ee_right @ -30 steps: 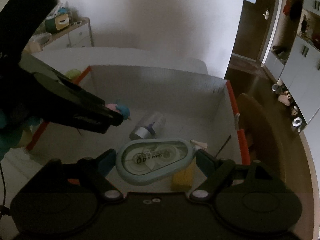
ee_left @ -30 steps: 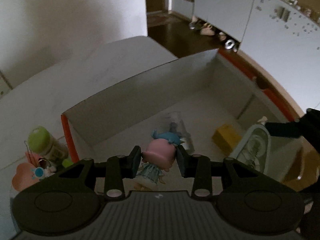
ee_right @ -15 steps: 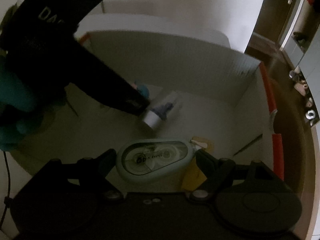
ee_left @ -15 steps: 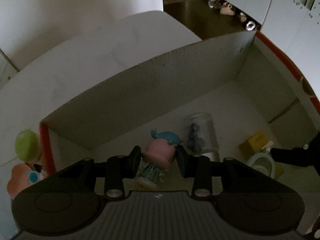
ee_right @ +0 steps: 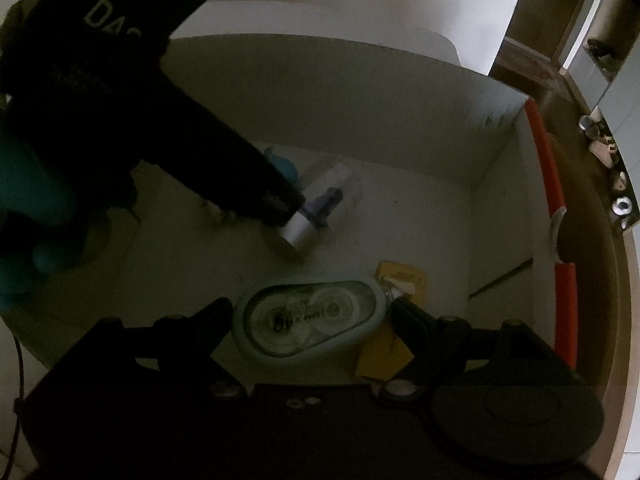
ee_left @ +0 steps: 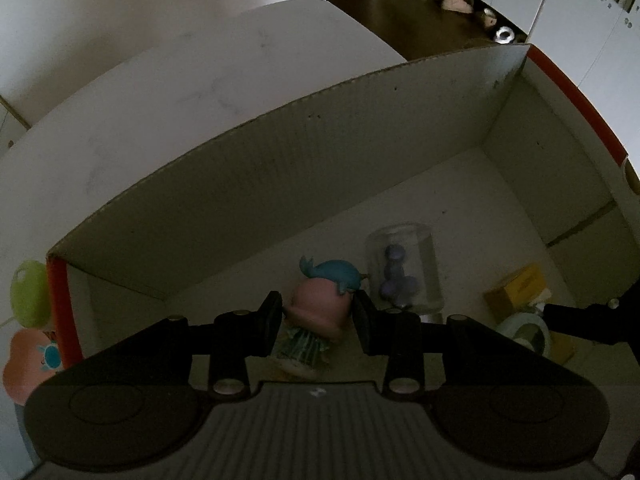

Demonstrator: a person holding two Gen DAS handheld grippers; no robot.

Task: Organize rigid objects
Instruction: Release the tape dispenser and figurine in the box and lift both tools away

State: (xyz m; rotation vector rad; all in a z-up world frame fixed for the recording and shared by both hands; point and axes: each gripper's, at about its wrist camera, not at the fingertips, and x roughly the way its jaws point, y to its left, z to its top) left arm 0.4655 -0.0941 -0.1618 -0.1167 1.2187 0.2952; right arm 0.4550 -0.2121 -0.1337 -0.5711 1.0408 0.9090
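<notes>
- Inside a white cardboard box (ee_left: pixel 280 184) with orange-red rim edges, the left gripper (ee_left: pixel 318 314) pinches the pink head of a small figurine (ee_left: pixel 316 312), its two black pads pressed against either side.
- The figurine wears a teal whale-shaped ornament (ee_left: pixel 334 274) on top and a green-striped dress below; it hangs low in the box, and whether its feet touch the floor cannot be told.
- Just beside the figurine on the box floor lies a clear jar (ee_left: pixel 404 268) on its side, with purple pieces inside and a silver lid (ee_right: pixel 298 234).
- The right gripper (ee_right: pixel 310 318) grips a pale blue correction tape dispenser (ee_right: pixel 308 324) end to end between widely spread jaws, low over the near part of the box.
- A yellow eraser-like block (ee_right: pixel 400 276) lies on the box floor just past the dispenser's tip; a second yellow piece (ee_right: pixel 384 354) shows under the right jaw.
- In the right wrist view, a hand in a teal glove (ee_right: pixel 28 200) holds the left gripper's dark body.
- Outside the box's left wall, on the white table (ee_left: pixel 180 80), stand a lime-green-capped item (ee_left: pixel 28 294) and a pink toy (ee_left: pixel 28 364).
</notes>
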